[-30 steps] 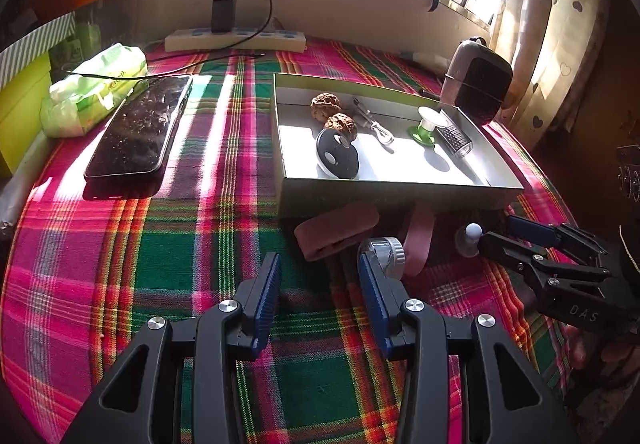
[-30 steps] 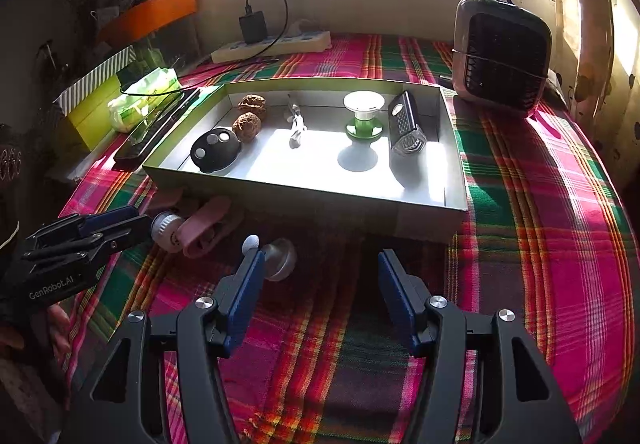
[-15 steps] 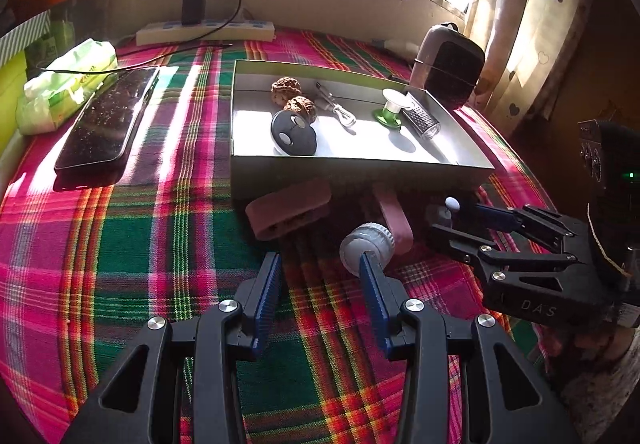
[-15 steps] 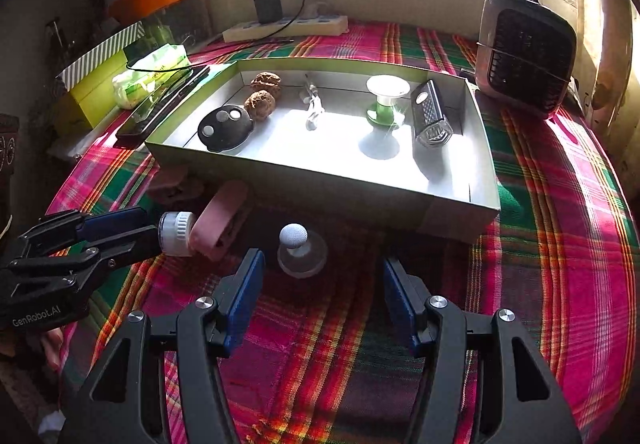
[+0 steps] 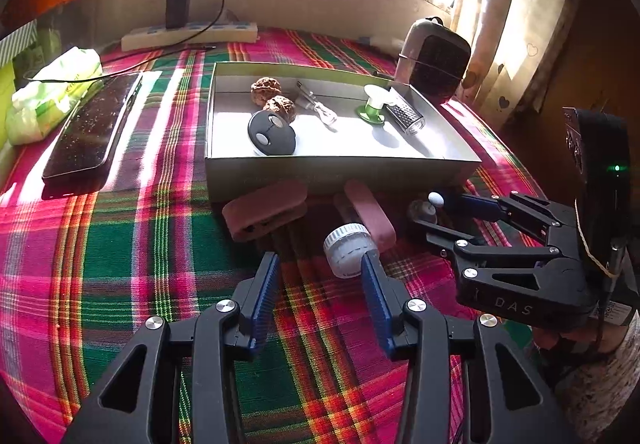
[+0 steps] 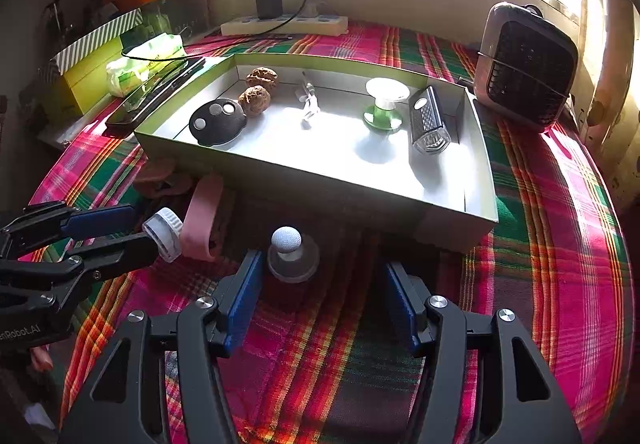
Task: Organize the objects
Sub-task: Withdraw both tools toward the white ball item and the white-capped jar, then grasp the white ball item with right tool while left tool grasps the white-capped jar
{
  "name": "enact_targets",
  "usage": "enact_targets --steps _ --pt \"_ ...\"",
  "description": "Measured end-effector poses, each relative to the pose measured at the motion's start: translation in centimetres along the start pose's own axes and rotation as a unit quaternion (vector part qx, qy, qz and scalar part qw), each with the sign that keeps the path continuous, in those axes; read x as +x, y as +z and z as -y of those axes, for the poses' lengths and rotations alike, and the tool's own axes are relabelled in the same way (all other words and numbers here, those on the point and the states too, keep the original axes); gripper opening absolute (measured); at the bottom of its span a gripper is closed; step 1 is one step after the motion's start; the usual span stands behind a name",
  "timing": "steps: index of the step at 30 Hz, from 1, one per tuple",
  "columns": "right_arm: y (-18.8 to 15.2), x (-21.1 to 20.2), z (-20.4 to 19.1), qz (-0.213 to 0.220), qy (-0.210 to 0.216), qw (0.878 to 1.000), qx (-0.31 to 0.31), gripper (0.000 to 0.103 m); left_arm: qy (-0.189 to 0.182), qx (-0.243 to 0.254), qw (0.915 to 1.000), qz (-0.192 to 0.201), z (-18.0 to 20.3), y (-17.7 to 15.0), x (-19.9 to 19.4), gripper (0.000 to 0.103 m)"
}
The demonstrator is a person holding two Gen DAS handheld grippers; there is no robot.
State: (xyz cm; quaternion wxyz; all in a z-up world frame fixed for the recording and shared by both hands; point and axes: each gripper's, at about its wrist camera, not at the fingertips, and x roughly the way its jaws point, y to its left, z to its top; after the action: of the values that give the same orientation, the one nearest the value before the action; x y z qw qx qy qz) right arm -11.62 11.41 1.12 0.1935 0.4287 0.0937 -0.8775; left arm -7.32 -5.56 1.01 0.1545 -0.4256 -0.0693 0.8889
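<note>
- Opening wider, left gripper (image 5: 316,276) jaws now flank the white cap (image 5: 347,249), which earlier lay beyond the right finger; nothing pressed yet, cap just touching or beside the right pad.
- Closing in too: right gripper (image 6: 320,280), jaws wide and empty, with the knob (image 6: 291,253) now near the left finger rather than farther off.
- Likely meaning: both pickups lined up, box (image 5: 340,168) drop next.
- Cap: ribbed, round, white, tilted on its side on the cloth (image 5: 120,244), near side of the box, beside a pink strap (image 5: 370,214).
- Knob: white ball on a grey disc, upright, right of the strap.
</note>
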Motion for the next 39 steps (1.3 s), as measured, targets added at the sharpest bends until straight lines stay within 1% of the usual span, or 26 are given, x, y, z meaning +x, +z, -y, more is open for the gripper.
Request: enact_targets --steps 2,4,8,10,17,22,26,27,33,36,39 --pt "0.0 0.0 0.0 0.001 0.000 1.000 0.000 0.058 -0.003 0.002 1.0000 -0.001 0.1 0.0 0.1 0.041" --pt "0.1 0.0 0.1 0.002 0.001 1.000 0.000 0.052 -0.006 0.004 1.0000 -0.003 0.3 -0.1 0.2 0.041" --pt "0.1 0.0 0.2 0.004 -0.001 1.000 0.002 0.046 -0.010 0.007 0.9999 -0.002 0.5 0.0 0.2 0.041" --pt "0.0 -0.1 0.2 0.005 -0.001 1.000 0.002 0.039 -0.010 0.010 0.9999 -0.001 0.7 0.0 0.2 0.041" --pt "0.1 -0.1 0.3 0.006 0.002 1.000 0.002 0.034 -0.012 0.013 0.9998 -0.001 1.2 0.1 0.6 0.041" --pt "0.1 -0.1 0.3 0.007 0.002 1.000 0.003 0.026 -0.007 0.020 0.9998 -0.002 1.7 0.3 1.1 0.041" --pt "0.1 -0.2 0.3 0.007 0.002 1.000 0.004 0.024 -0.003 0.019 0.9998 -0.001 1.7 0.4 1.2 0.041" --pt "0.1 -0.2 0.3 0.007 0.003 1.000 0.004 0.022 -0.001 0.018 0.9998 -0.001 1.6 0.4 1.3 0.041" --pt "0.1 -0.2 0.3 0.007 0.004 1.000 0.005 0.022 0.001 0.014 0.9999 0.000 1.5 0.5 1.3 0.040" --pt "0.1 -0.2 0.3 0.007 0.004 1.000 0.005 0.022 -0.001 0.013 0.9999 0.001 1.5 0.5 1.3 0.036" --pt "0.1 -0.2 0.3 0.007 0.004 1.000 0.005 0.022 -0.005 0.016 0.9999 0.003 1.6 0.5 1.2 0.030"
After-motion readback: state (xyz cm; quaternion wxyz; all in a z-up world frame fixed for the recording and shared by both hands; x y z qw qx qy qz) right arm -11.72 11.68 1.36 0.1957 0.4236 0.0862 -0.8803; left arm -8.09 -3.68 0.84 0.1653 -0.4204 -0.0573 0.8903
